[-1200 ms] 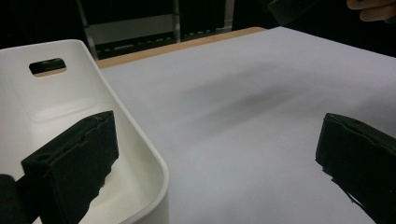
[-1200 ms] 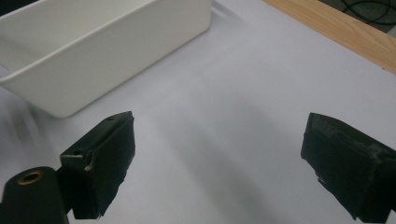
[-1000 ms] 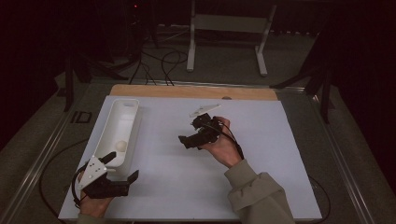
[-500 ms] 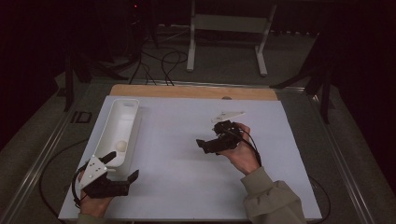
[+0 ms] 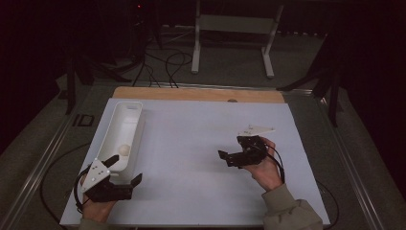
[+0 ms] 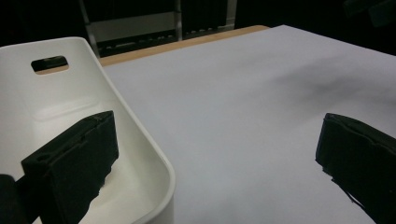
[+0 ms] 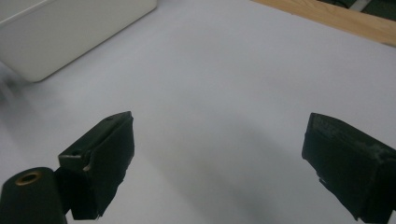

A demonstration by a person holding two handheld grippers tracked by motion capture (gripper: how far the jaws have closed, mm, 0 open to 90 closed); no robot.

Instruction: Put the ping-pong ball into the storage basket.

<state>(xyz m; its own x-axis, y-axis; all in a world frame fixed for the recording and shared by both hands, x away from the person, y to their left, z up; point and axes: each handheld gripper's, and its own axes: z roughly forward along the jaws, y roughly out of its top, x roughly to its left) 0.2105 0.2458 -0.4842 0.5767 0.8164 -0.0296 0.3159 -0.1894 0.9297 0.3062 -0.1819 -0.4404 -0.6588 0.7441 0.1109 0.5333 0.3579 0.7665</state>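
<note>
Right tool (image 5: 229, 157) has drawn back toward the person's near-right side of the desk (image 5: 201, 143) over the last second; a second ago it sat farther up and nearer the middle. It is now well apart from the white tray (image 5: 128, 111). Jaws stand wide apart with nothing between them, bare white surface beneath in the right gripper view (image 7: 215, 154). Left tool (image 5: 125, 168) has not shifted: it rests at the near-left corner, jaws spread and empty, one jaw over the tray's near end and the other over bare desk, as the left gripper view (image 6: 210, 158) shows. Judgement: the retreat with empty jaws reads as a placement already made and the hand clearing off, so this piece of work looks about finished. The thing in question, a small pale ball (image 5: 124, 150), lies inside the tray toward its near end, just beyond the left tool. It looks round, smooth, off-white, close in tone to the tray; detail is too small to say more. The tray is long, narrow, with a slot handle (image 6: 49, 63) at its far end.
</note>
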